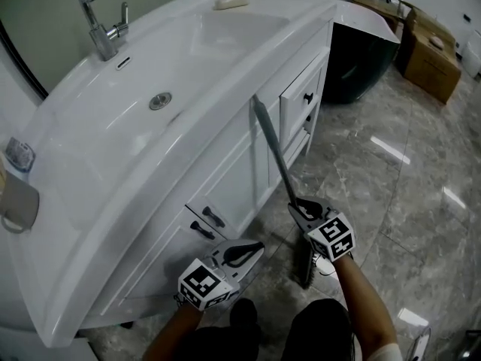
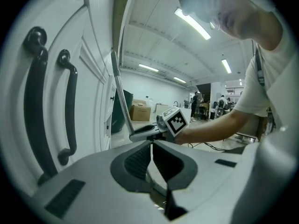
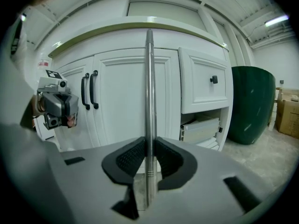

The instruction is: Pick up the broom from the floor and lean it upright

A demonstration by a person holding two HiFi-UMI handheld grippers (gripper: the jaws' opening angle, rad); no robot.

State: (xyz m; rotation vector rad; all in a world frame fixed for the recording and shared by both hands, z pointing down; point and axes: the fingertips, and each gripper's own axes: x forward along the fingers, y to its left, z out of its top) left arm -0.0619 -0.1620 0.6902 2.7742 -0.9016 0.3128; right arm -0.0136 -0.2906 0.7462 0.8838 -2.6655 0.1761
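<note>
Right gripper view: right gripper point(image 3: 148, 158) is clamping the broom point(image 3: 149, 92), steadying it upright for leaning on the cabinet point(image 3: 121, 101). The left gripper point(image 2: 151, 158) is hovering, jaws together, empty.

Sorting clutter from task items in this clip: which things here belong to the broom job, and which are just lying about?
Job:
- broom, clamped in the right gripper
- vanity beside it, the likely support
- left gripper, shut and empty

Lying about:
- faucet
- soap
- green bin
- boxes
</note>
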